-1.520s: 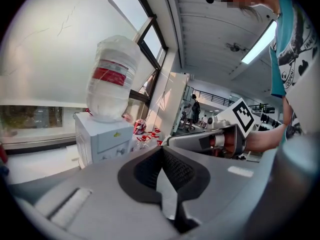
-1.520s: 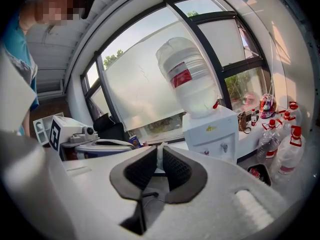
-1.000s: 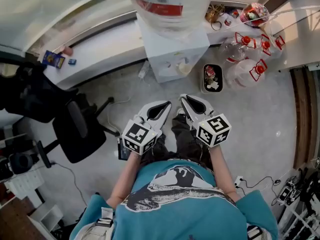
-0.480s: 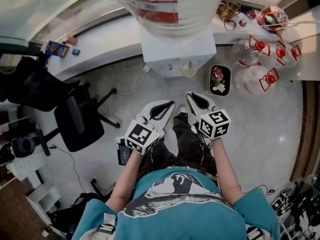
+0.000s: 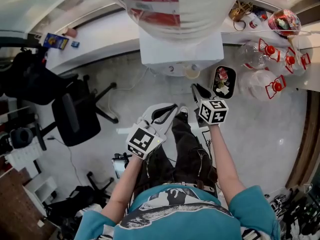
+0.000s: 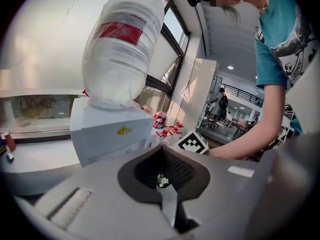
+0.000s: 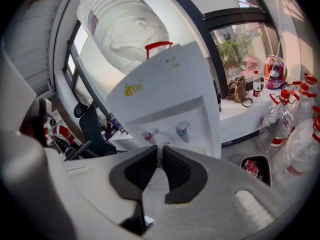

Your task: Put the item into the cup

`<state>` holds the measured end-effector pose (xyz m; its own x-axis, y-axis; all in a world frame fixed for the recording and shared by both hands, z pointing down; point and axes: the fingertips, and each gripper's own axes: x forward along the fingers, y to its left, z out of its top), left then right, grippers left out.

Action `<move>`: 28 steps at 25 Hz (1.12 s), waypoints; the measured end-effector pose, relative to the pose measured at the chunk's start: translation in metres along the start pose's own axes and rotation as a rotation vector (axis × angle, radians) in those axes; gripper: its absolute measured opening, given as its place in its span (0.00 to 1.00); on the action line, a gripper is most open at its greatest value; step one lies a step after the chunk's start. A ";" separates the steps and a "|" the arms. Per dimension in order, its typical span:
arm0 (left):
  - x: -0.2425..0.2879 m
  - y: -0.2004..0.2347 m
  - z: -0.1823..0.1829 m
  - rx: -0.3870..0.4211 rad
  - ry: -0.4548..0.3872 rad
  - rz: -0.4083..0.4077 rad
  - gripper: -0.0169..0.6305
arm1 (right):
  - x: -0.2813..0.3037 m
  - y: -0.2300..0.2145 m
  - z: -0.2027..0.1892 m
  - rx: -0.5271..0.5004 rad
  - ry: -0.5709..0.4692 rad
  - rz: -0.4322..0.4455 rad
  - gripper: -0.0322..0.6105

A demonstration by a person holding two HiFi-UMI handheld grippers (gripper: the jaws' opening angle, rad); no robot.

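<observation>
Since the earlier frame the right gripper [image 5: 196,87] has advanced ahead of the left gripper [image 5: 173,106], and the water dispenser [image 5: 180,51] lies closer below us.

Head view: we see a pale cup [image 5: 191,72] on the dispenser's ledge, just ahead of the right gripper's tips; what it holds cannot be made out. On the floor beside the dispenser a black bin [image 5: 229,79] holds red and white scraps. To the right of the bin lie clear bottles [image 5: 260,84] with red caps. On top of the dispenser stands an inverted water bottle [image 5: 170,9] with a red label.

Left gripper view: the jaws meet at their tips. In the hollow behind them shows a small white-and-dark speck [image 6: 161,180], too small to name.

Right gripper view: the jaws stand a narrow slit apart, and we see nothing clamped. Through the slit shows a pale sliver, below the red tap [image 7: 146,135] and the blue tap [image 7: 182,129]; we cannot tell whether it is the cup. We cannot pick out the item in any view.
</observation>
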<state>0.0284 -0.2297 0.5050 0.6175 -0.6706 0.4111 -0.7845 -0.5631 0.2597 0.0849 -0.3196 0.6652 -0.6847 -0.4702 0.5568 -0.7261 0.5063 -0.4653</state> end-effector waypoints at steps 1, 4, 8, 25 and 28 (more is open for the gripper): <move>0.003 0.000 -0.001 0.001 -0.001 -0.005 0.05 | 0.007 -0.008 -0.002 0.009 0.002 -0.009 0.11; 0.012 0.001 -0.005 0.002 0.000 -0.011 0.05 | 0.029 -0.028 -0.011 0.044 0.011 -0.024 0.11; 0.019 0.004 -0.016 -0.016 0.012 -0.016 0.04 | 0.055 -0.050 -0.030 0.099 0.037 -0.040 0.11; 0.026 0.011 -0.046 -0.043 0.053 -0.032 0.04 | 0.107 -0.100 -0.038 0.284 -0.036 -0.126 0.11; 0.030 0.010 -0.049 -0.035 0.054 -0.053 0.05 | 0.112 -0.102 -0.039 0.241 -0.021 -0.143 0.11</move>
<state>0.0365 -0.2317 0.5623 0.6548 -0.6131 0.4420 -0.7530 -0.5791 0.3124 0.0850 -0.3962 0.8020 -0.5734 -0.5405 0.6158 -0.8080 0.2483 -0.5343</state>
